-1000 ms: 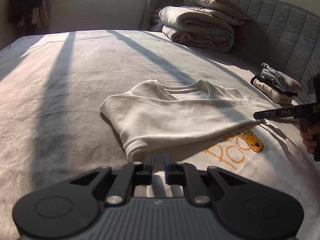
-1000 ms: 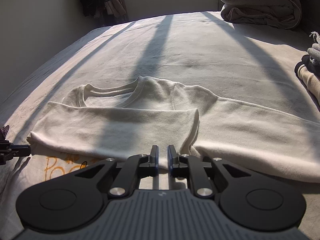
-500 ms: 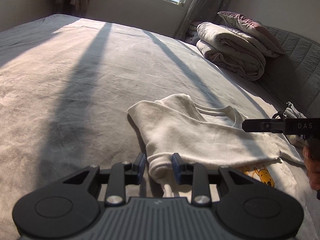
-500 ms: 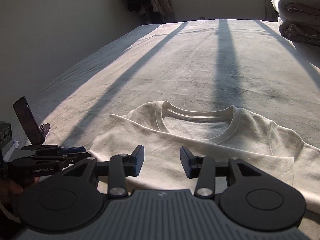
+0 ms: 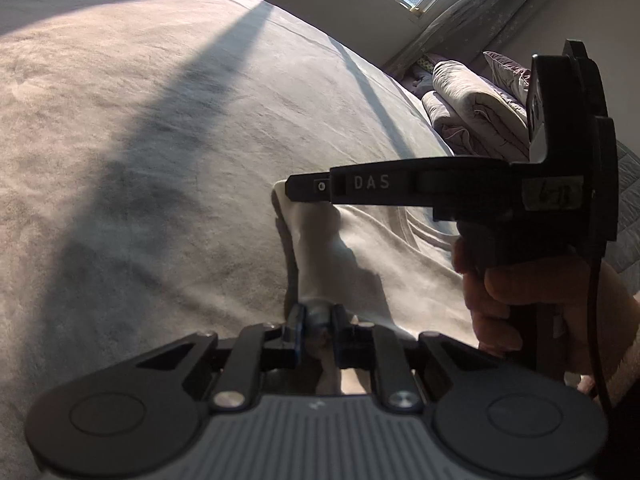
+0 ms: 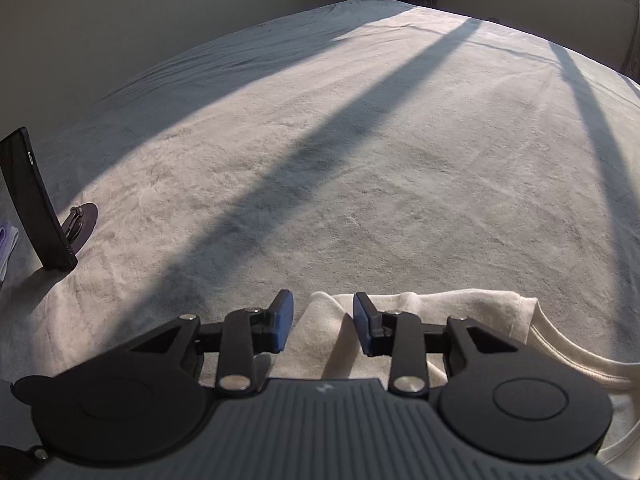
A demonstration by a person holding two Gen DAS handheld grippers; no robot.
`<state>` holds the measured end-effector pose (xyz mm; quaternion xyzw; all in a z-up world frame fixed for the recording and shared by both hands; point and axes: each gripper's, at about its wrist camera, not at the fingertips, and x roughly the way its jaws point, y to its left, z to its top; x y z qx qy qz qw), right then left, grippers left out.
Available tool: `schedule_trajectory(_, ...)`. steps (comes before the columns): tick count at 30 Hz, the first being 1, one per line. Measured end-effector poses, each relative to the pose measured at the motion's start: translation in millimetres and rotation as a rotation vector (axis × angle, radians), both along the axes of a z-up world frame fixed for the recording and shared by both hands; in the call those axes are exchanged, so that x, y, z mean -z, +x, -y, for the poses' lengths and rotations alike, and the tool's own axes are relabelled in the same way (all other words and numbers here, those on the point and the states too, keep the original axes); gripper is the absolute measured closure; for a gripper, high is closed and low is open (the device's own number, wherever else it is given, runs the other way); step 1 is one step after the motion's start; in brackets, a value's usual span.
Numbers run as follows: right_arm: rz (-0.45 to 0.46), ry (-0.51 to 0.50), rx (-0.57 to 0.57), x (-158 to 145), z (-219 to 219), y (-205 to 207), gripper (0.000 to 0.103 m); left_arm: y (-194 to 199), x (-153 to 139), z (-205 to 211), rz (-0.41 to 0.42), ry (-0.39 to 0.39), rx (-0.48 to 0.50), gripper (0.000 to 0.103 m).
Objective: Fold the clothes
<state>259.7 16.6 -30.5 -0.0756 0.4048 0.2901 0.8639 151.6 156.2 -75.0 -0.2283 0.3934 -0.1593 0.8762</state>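
Between the blue pads (image 5: 297, 328) of the left gripper (image 5: 316, 320) sits a bunched fold of the cream top (image 5: 380, 264). Its jaws have just been closing and now pinch that near edge tight, with the cloth humped up between them. The right gripper (image 6: 322, 320) has also just been closing, yet in its own view the jaws stand apart. The top's far left corner lies between the pads, and neither pad presses on it. Seen from the left wrist, the right gripper's fingers reach across over that same corner, with the person's right hand (image 5: 520, 292) wrapped round the handle just beside the left gripper.

Beyond the fingers, the top lies flat on the grey bed (image 6: 320, 160), its ribbed neckline off to the right. One long folded edge runs from the left gripper's pinch up to the corner under the right one. A phone on a stand (image 6: 32, 200) is propped well to the left, and a folded quilt (image 5: 472, 120) sits by the headboard.

By my reading, the step in hand is taking hold of the two ends of that left edge for the next fold. The left end looks secured; the right is not yet gripped. The next move calls for the right pads to close on the corner through all its layers. Both hands would then lift together and carry the edge evenly across, so the cloth does not sag or twist.
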Motion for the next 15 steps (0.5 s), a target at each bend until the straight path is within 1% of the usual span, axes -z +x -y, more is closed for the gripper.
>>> schedule_trajectory(3,0.045,-0.026,-0.004,7,-2,-4,0.099,-7,1,7,0.035,0.043,0.01,0.091)
schedule_trajectory(6,0.082,0.016,0.065,7,6,-4,0.099,-12,1,10,0.039,0.071,0.037,0.093)
schedule_trajectory(8,0.078,0.031,0.085,10,8,-3,0.099,-13,0,8,0.038,0.08,0.05,0.093)
schedule_trajectory(11,0.066,0.038,0.092,14,8,-3,0.099,-12,-1,2,0.025,0.063,0.062,0.093)
schedule_trajectory(14,0.05,0.087,0.114,7,14,-6,0.088,-11,-6,-6,0.009,0.028,0.049,0.091)
schedule_trajectory(15,0.049,0.103,0.122,3,18,-8,0.085,-11,-9,-8,0.012,0.022,0.043,0.088)
